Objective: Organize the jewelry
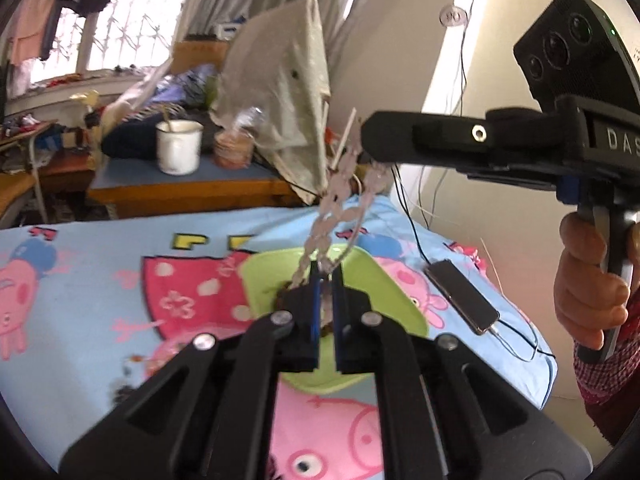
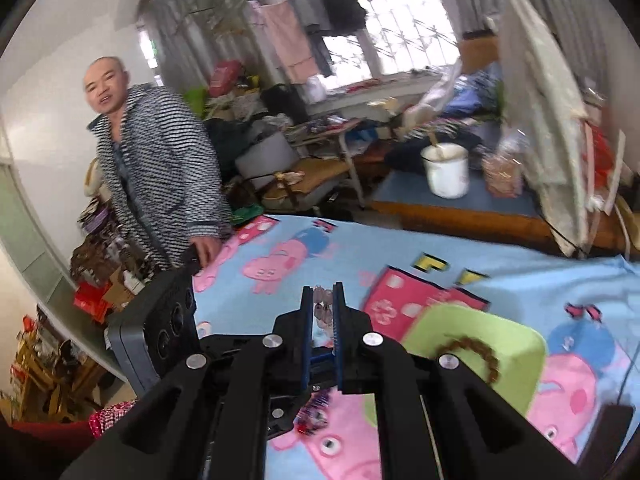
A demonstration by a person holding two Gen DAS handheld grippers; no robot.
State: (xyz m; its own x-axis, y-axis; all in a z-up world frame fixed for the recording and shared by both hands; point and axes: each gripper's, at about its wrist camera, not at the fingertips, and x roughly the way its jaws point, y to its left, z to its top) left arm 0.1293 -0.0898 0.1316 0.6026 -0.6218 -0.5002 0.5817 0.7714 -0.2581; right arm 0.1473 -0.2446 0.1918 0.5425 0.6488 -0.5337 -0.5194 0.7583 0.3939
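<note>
Left tongs (image 1: pixel 326 276) are closed down on the lower end of a pale, silvery-pink bracelet (image 1: pixel 340 196), with only a narrow slit showing between the blue-lined pads. Right tongs (image 2: pixel 323 300) are likewise clamped on translucent beads of the same bracelet; in the left wrist view the right tongs (image 1: pixel 366 136) enter from the right and hold the upper end, so the chain hangs taut as a doubled strand between the two, raised above the green tray (image 1: pixel 380 280). The step in hand looks like a two-handed carry or straightening of the bracelet over the tray. The next move probably calls for lowering both ends together and releasing one side first, so the links fold into the tray rather than spill over its rim. Links read as flat, leaf-like, glossy pieces (motion blur hides the clasp). A second piece, a brown bead bracelet (image 2: pixel 476 354), already lies curved in the tray; its beads look matte and round. The tray is smooth plastic, with rounded corners and a shallow wall. It sits on a soft cartoon-print blanket (image 1: pixel 100 280), light blue with pink pigs. A dark phone (image 1: pixel 462 296) with a cable lies to the right of the tray, near but apart. A person in a striped robe (image 2: pixel 156 176) stands far left.
</note>
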